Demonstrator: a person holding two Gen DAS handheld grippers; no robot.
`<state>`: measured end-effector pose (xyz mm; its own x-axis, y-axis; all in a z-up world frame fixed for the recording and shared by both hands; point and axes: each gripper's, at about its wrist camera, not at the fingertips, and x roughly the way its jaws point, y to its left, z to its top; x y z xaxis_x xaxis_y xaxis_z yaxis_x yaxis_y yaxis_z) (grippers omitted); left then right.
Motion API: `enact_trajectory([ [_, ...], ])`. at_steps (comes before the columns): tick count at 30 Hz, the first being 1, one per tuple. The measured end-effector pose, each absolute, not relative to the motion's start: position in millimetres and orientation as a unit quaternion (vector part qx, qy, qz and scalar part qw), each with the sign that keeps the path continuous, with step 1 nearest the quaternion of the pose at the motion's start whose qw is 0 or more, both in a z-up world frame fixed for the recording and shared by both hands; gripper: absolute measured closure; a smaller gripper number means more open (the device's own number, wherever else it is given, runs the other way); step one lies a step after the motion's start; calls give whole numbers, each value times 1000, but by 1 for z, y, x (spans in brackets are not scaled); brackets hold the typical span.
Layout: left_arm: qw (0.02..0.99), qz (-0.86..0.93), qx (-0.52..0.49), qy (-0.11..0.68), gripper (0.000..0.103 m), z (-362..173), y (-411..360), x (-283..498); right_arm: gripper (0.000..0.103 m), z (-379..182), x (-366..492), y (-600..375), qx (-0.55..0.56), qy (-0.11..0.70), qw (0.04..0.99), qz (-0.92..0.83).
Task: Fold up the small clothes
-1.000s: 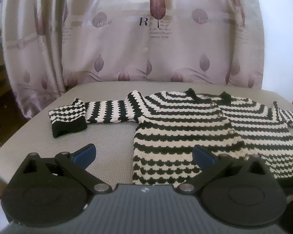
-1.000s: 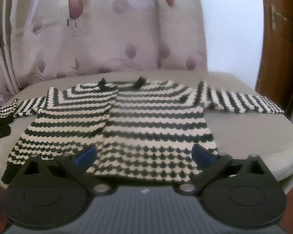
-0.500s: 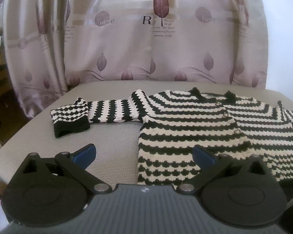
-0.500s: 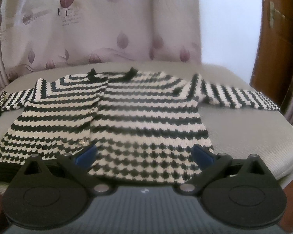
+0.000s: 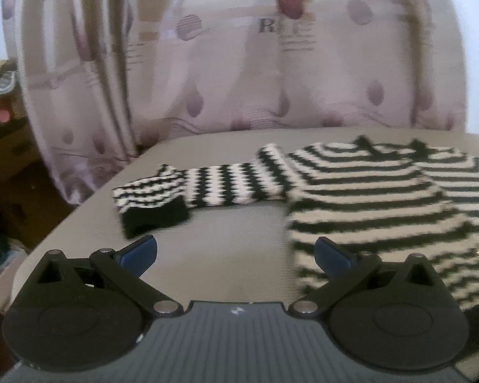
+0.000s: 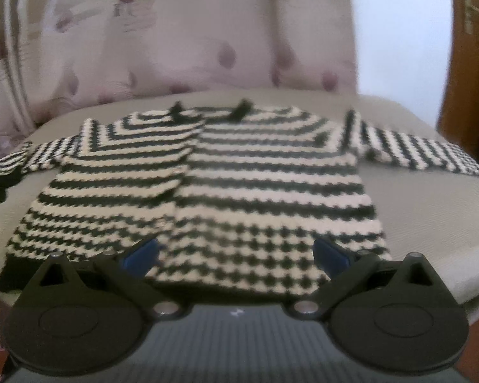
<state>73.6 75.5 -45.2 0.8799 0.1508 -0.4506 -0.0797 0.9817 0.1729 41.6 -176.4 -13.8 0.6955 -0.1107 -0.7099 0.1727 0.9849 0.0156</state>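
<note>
A small black-and-white striped knitted cardigan (image 6: 239, 172) lies flat on a grey padded table (image 6: 415, 204), front up, both sleeves spread out. Its left sleeve (image 5: 226, 185) ends in a folded-back black cuff (image 5: 153, 217). Its right sleeve (image 6: 415, 153) reaches toward the table's right edge. My left gripper (image 5: 236, 252) is open, low over bare table between the cuff and the cardigan's left hem (image 5: 367, 223). My right gripper (image 6: 236, 252) is open just above the cardigan's near hem. Neither holds anything.
A pale pink curtain (image 5: 239, 63) with leaf prints hangs close behind the table. A brown wooden door (image 6: 469, 63) stands at the right. Dark clutter (image 5: 3, 159) sits on the floor left of the table. The table's rounded front edge (image 6: 447, 287) is near.
My left gripper has swung left and forward, bringing the left sleeve and cuff closer to centre. My right gripper has shifted slightly left and closer over the hem. Both stay open.
</note>
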Motion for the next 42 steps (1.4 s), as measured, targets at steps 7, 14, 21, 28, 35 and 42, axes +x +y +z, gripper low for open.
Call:
enact_trajectory([
  [7, 959, 93, 151, 221, 12, -63, 123, 112, 0, -22, 49, -165, 31, 397, 916, -57],
  [14, 941, 65, 238, 231, 20, -84, 142, 163, 0, -38, 58, -165, 45, 423, 903, -57],
  [21, 936, 31, 202, 286, 86, -94, 174, 205, 0, -41, 63, -169, 57, 432, 898, -58],
  [28, 947, 71, 123, 289, 87, -72, 204, 202, 0, -43, 64, -175, 73, 431, 898, -57],
  [35, 940, 173, 27, 292, 87, -31, 272, 229, 0, -44, 58, -184, 88, 427, 898, -62],
  [42, 911, 311, 20, 270, 27, -6, 320, 248, 0, -42, 53, -195, 104, 418, 901, -62],
])
